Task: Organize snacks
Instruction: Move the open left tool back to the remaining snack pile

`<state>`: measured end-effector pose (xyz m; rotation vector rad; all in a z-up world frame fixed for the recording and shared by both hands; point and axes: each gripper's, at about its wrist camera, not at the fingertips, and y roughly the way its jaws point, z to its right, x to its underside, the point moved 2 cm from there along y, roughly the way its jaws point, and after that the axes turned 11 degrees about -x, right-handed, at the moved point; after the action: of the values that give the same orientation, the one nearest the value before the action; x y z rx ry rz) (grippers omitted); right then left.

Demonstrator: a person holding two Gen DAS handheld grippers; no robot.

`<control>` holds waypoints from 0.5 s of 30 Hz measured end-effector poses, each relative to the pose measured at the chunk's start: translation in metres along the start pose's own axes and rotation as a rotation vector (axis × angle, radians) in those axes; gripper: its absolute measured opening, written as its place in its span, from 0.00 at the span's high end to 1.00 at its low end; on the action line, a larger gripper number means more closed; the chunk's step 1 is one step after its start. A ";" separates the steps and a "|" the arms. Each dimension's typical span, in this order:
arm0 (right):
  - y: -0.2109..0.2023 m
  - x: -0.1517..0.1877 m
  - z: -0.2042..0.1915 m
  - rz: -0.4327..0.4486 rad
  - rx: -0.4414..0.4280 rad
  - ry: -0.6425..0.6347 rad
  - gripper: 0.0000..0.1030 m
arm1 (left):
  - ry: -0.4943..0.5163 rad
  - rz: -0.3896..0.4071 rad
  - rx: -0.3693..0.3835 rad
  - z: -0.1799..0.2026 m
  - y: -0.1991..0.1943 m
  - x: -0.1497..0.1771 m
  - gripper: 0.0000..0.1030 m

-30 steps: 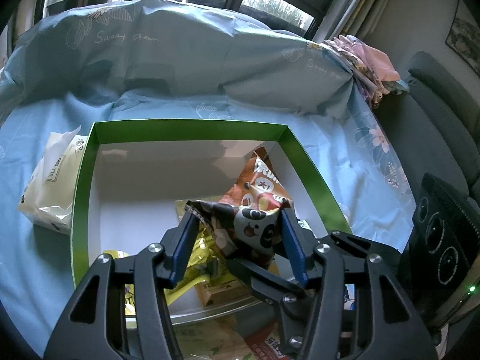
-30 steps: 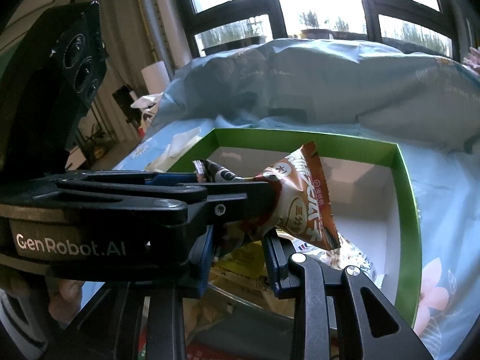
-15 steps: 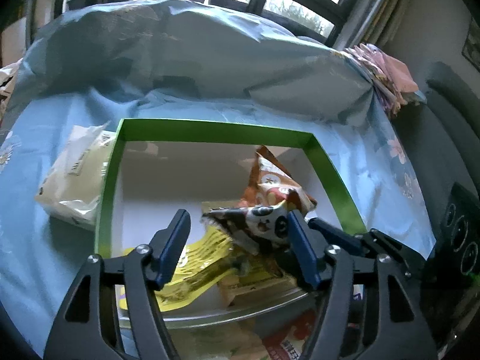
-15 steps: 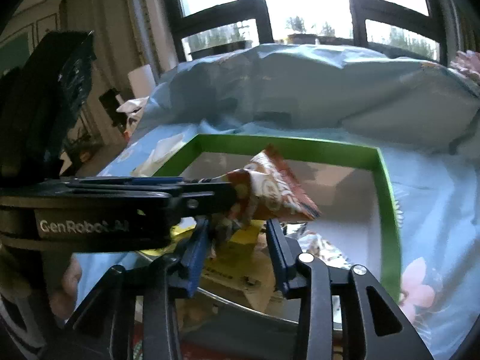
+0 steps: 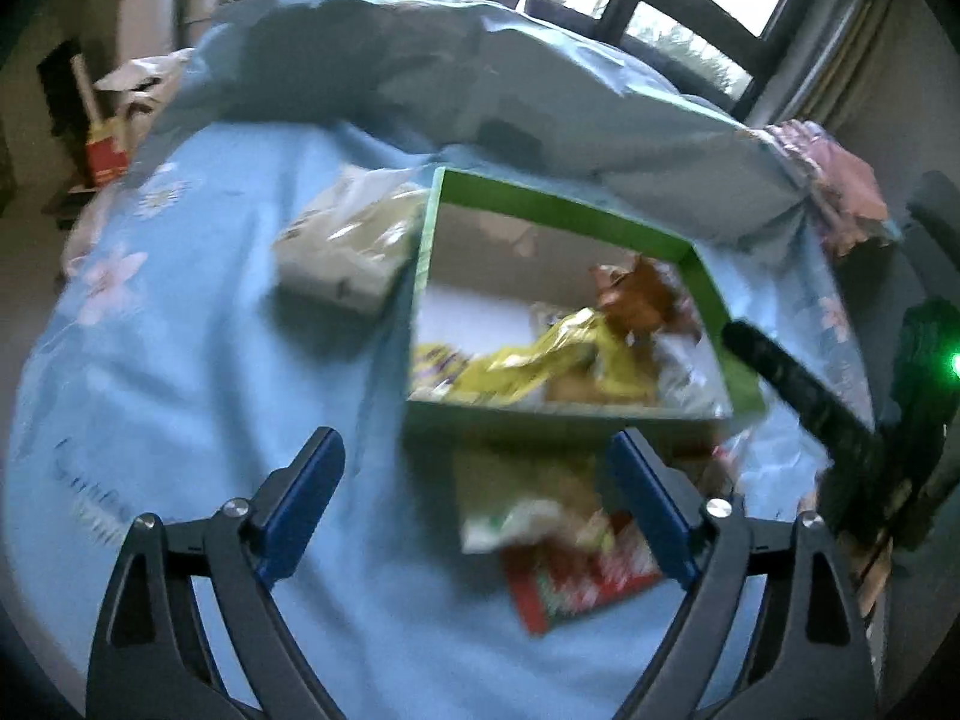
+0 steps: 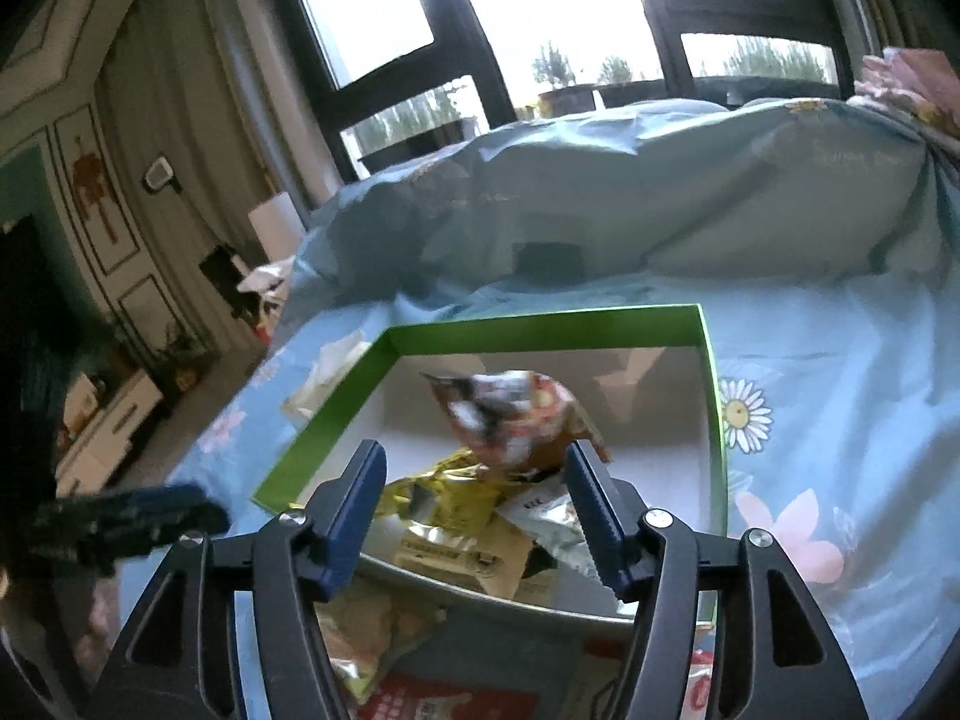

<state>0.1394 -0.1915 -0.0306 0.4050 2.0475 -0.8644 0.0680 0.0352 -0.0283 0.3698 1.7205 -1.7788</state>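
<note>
An orange snack bag [image 6: 516,414] with a panda print lies loose and blurred in the green-rimmed white box [image 6: 540,324], on top of a yellow bag [image 6: 450,492]. My right gripper [image 6: 474,468] hangs just in front of it. Its jaws are opening and neither pad touches the bag. My left gripper [image 5: 471,456] is back over the blue bedsheet, left of the box [image 5: 570,210]. Its jaws are opening wide with nothing between them. The orange bag [image 5: 648,294] and yellow bag [image 5: 540,354] show inside the box. In front of the box lie a pale green bag [image 5: 528,516] and a red packet [image 5: 576,588].
A white tissue pack [image 5: 342,252] lies left of the box. A rolled blue quilt [image 6: 600,198] runs behind it under the windows. My right gripper's arm [image 5: 798,384] crosses the right edge. Furniture [image 6: 108,420] stands beyond the bed's left side.
Both grippers opened and let go of the orange bag, which dropped into the box. The left gripper pulled back and to the left; the right one drew back a little.
</note>
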 end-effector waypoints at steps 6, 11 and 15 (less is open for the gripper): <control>-0.003 0.005 -0.018 -0.011 -0.059 -0.002 0.36 | 0.001 0.024 -0.057 -0.008 -0.032 0.011 0.11; -0.019 0.003 -0.038 0.011 -0.087 -0.040 0.36 | 0.003 0.037 -0.049 0.001 -0.041 0.015 0.02; -0.030 0.004 -0.043 0.020 -0.096 -0.030 0.35 | 0.015 0.048 -0.038 0.004 -0.046 0.020 0.01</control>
<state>0.0949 -0.1827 -0.0036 0.3578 2.0450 -0.7524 0.0255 0.0239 -0.0035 0.4059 1.7395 -1.7108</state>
